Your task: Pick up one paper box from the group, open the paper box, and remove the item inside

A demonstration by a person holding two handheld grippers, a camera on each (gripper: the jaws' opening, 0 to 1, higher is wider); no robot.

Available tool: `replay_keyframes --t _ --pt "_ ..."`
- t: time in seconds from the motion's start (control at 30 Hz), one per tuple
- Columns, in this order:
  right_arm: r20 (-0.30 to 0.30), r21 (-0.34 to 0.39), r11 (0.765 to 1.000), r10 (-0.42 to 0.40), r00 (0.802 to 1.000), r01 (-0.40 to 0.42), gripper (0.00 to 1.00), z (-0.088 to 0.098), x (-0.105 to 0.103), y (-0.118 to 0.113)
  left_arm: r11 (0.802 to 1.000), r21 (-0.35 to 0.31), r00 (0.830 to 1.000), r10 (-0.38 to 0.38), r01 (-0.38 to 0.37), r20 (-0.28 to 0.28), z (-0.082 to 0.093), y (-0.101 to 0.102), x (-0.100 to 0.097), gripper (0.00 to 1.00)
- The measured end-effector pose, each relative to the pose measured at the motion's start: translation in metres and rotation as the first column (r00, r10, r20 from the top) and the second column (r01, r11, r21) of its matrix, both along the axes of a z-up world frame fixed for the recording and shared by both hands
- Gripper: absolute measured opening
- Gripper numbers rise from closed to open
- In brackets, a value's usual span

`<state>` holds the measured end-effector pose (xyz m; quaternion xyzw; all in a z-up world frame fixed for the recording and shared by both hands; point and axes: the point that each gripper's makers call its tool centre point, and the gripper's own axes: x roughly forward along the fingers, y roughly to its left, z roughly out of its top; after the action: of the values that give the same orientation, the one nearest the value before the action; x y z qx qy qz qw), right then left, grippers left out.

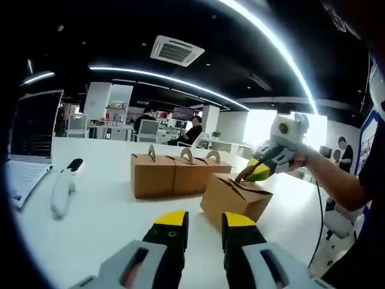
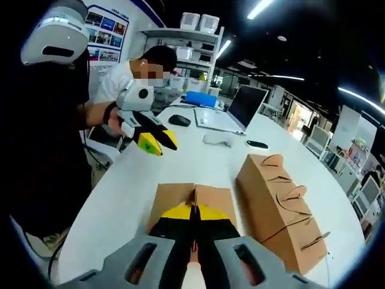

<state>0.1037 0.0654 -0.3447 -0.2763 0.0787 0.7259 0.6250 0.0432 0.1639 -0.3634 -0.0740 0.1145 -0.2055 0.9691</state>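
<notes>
Right gripper [image 2: 192, 224] pinches the kraft cardboard box [image 1: 234, 197] flap, jaws closed; left gripper [image 1: 204, 224] open, empty, above glossy white table [image 1: 102, 217].

Left hand-held gripper [image 1: 201, 226] open, right hand-held gripper [image 2: 192, 221] closed.

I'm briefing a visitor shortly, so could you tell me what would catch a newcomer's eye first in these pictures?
Probably the right gripper with yellow-tipped jaws, closed on the top handle of a lone brown paper box on the white table. Behind it stands a row of brown paper boxes, and the left gripper hangs open before them.
</notes>
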Motion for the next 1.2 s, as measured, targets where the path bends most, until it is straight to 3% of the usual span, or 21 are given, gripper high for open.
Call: replay_keyframes --t 0.33,0.93,1.13,1.2 --pt "-0.008 -0.01 1.0 0.003 1.0 -0.003 0.02 -0.004 -0.004 0.001 0.999 -0.044 1.0 0.024 -0.024 0.002 0.005 0.005 -0.005 0.25" --pt "-0.056 -0.006 1.0 0.004 0.998 -0.004 0.03 -0.013 -0.007 0.008 0.999 -0.035 1.0 0.009 -0.01 -0.012 -0.001 -0.002 -0.001 0.25" --pt "-0.054 0.001 1.0 -0.029 0.998 0.029 0.03 -0.01 -0.006 0.007 0.999 -0.031 1.0 0.011 -0.011 -0.014 0.0 0.004 0.0 0.25" --pt "-0.052 0.009 0.998 -0.055 0.997 0.056 0.09 -0.009 -0.003 0.007 0.999 -0.035 1.0 0.011 -0.011 -0.005 0.003 0.006 -0.001 0.25"
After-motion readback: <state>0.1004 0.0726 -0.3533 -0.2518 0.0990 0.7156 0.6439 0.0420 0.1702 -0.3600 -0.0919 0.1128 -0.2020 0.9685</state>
